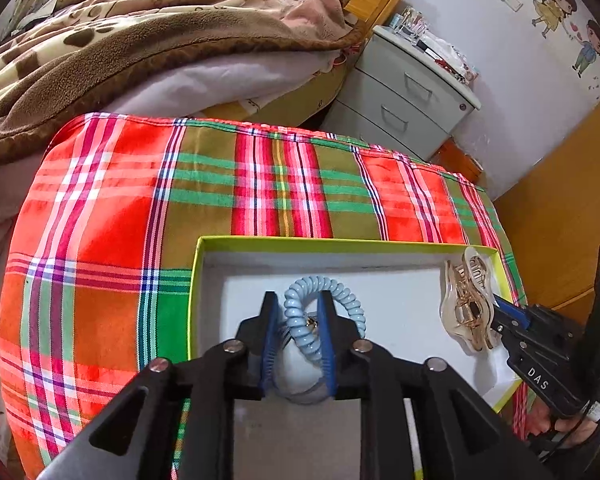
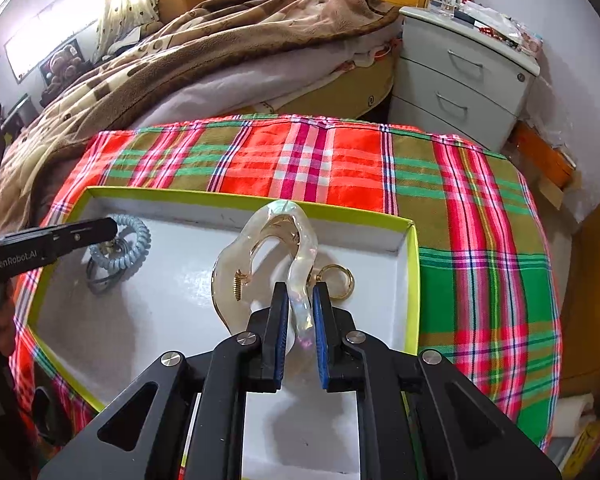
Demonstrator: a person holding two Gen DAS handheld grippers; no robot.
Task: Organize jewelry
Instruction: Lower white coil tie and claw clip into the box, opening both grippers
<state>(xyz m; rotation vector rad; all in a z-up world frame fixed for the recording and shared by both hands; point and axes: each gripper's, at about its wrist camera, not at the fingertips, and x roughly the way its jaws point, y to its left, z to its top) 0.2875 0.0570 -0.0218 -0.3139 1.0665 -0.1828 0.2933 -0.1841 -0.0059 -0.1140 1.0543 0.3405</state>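
**While both sets of fingers are down in the box**

As you look along your left gripper [image 1: 298, 300], its fingers stand a narrow way apart with the pale blue coil hair tie [image 1: 300, 304] between them. The coil leans up off the box floor, and the pads do not seem to press it. A few thin dark hair ties [image 2: 104, 276] lie under and just beside the coil.

Your right gripper [image 2: 300, 290] has its fingers closed to a narrow gap on one wing of the clear hair clip [image 2: 272, 220]. Both blue pads lie against the wing. The clip arches up and away from the fingers toward 12 o'clock in the right wrist view, with its gold spring showing on the 9 o'clock side. A gold ring [image 2: 342, 276] lies on the box floor just beside the right finger, at about 1 o'clock from the fingertips.

Both things are inside the shallow white box with the lime-green rim [image 2: 220, 196]: the coil near its 9 o'clock side, the clip near its 3 o'clock side, well apart. The box sits on the counter, which is covered by a red and green plaid cloth [image 1: 120, 200]. A bed with a brown blanket [image 1: 140, 40] lies beyond at 11 o'clock, and a grey nightstand [image 1: 412, 92] at 1 o'clock.
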